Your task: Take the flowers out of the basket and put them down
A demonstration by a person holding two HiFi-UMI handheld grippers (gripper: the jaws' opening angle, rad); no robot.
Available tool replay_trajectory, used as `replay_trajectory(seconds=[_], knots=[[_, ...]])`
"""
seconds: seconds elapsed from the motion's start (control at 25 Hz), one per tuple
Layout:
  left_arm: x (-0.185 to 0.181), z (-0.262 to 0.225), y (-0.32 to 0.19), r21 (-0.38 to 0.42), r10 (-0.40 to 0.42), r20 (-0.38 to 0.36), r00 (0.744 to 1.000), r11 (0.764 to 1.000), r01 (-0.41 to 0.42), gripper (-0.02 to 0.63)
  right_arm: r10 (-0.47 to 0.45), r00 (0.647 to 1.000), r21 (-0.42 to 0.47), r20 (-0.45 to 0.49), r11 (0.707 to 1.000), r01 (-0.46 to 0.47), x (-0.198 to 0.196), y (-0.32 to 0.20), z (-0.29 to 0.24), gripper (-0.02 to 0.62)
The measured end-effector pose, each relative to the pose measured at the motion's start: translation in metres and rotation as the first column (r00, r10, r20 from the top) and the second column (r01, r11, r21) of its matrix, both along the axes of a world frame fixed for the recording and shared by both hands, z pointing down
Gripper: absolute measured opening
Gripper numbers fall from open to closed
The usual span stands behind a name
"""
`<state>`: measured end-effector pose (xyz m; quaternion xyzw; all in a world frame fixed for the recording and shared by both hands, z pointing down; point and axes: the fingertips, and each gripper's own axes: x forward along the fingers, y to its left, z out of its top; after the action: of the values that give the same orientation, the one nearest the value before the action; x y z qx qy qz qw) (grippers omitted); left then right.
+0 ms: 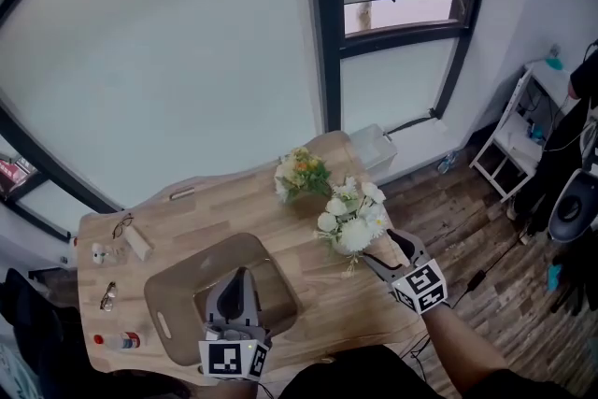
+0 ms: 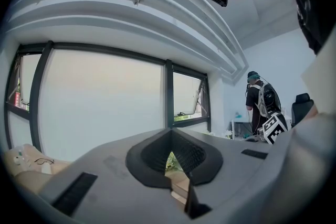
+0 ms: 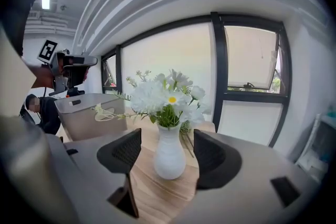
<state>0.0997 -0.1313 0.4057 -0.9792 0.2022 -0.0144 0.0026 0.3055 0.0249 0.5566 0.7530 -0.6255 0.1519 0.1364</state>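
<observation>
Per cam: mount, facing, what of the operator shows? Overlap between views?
Head view: on the head, steeply down at the table, basket and white flowers; left gripper, right gripper and a forearm show.
Left gripper view: on the left gripper, toward the window; its shut jaws show.
Right gripper view: on the right gripper, toward the vase between its open jaws.
Shared: head and right gripper views both show basket and white flowers.

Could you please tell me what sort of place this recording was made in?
Probably an office or studio room: tall dark-framed windows, a pale wooden table on a plank floor, and a white shelving rack by the wall.
</observation>
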Motion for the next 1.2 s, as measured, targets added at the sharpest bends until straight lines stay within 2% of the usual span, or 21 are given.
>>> replay_trajectory(seconds=[0.24,0.28,0.36,0.6,0.8,0.96,1.2], knots=[[-0.015,0.0,0.004,-0.001,-0.005,-0.004,1.0,1.0,0.005,0.002,-0.041,0.999,-0.012,-0.03,0.999,0.041,-0.025,0.011,-0.027,0.325],[-0.018,0.001,0.005,-0.003,-0.007,-0.005,1.0,1.0,0.007,0.002,-0.04,0.998,-0.001,-0.041,0.999,0.04,-0.027,0.013,-0.033,0.307],[-0.022,0.002,0.009,-0.009,-0.005,-0.003,1.0,1.0,0.005,0.002,-0.026,0.998,0.044,-0.06,0.999,0.029,-0.027,0.018,-0.046,0.193],[-0.039,0.007,0.013,-0.025,-0.018,0.0,1.0,1.0,0.018,0.002,0.004,0.997,0.149,-0.075,0.989,0.007,-0.026,0.027,-0.079,0.056],[-0.052,0.016,0.011,-0.022,-0.033,0.028,0.999,0.999,0.033,0.002,0.008,0.999,0.206,-0.036,0.979,0.0,-0.025,0.035,-0.09,0.023],[-0.055,0.016,0.01,-0.015,-0.026,0.027,0.999,1.0,0.027,0.002,0.026,0.997,0.246,0.068,0.968,-0.042,-0.018,0.04,-0.087,0.021],[-0.05,0.01,0.01,0.004,-0.014,0.019,1.0,1.0,0.014,0.002,0.03,0.998,0.221,0.051,0.974,-0.041,-0.019,0.041,-0.08,0.021]])
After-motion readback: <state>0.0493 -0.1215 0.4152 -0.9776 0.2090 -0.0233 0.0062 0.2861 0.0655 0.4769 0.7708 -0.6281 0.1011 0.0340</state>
